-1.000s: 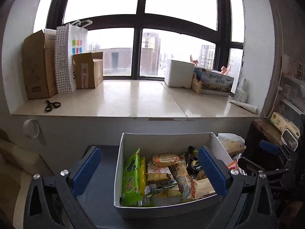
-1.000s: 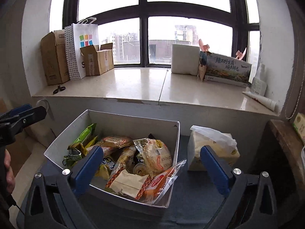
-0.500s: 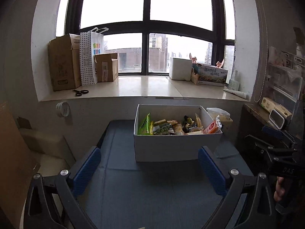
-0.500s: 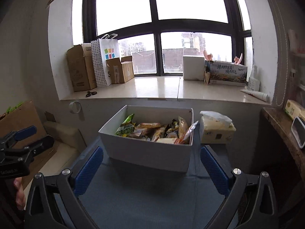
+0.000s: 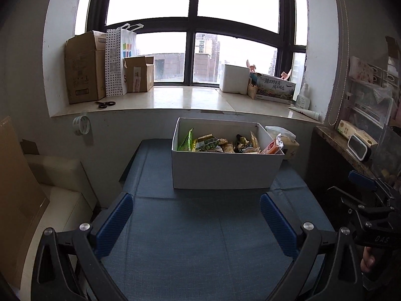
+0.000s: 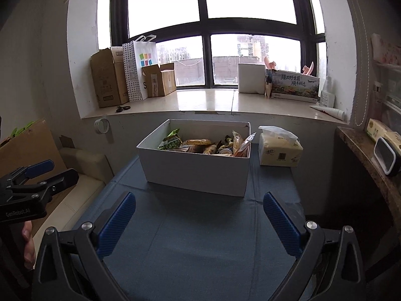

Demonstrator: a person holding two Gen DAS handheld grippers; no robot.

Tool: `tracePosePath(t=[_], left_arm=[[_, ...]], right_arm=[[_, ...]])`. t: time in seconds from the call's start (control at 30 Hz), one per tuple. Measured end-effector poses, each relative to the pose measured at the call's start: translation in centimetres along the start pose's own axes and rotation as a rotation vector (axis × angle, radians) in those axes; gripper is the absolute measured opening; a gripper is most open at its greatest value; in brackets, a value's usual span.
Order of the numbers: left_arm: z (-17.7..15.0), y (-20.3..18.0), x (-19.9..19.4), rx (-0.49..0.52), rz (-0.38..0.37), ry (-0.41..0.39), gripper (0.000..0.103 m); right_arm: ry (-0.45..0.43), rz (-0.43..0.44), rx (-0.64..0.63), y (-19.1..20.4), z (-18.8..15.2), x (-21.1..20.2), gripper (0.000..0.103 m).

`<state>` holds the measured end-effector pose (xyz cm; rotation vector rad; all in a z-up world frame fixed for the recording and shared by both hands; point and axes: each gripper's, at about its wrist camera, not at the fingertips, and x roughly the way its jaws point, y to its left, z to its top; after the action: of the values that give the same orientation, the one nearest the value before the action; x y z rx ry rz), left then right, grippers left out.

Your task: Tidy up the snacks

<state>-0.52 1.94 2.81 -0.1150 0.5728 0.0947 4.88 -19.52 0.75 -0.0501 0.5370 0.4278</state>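
We've got both the left gripper and right gripper spread wide and holding nothing. The snack box sits straight ahead of both jaws on the blue cloth, well apart, long side facing us. Neither hand looks clearly closer, so either could probably go in first.

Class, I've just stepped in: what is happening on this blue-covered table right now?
A person holds a gripper in each hand; the left gripper and right gripper are both open and empty, poised over the blue cloth. Ahead sits a white box filled with snack packets, with a tissue pack beside it.
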Motion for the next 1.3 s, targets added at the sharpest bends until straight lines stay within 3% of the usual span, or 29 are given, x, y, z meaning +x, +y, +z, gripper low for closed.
tracePosePath(t=[1.3], left_arm=[[-0.3,-1.0,0.3,0.035,-0.018,0.015,0.103]], right_arm=[[0.014,0.023,0.040,-0.5,-0.5,0.5,0.103]])
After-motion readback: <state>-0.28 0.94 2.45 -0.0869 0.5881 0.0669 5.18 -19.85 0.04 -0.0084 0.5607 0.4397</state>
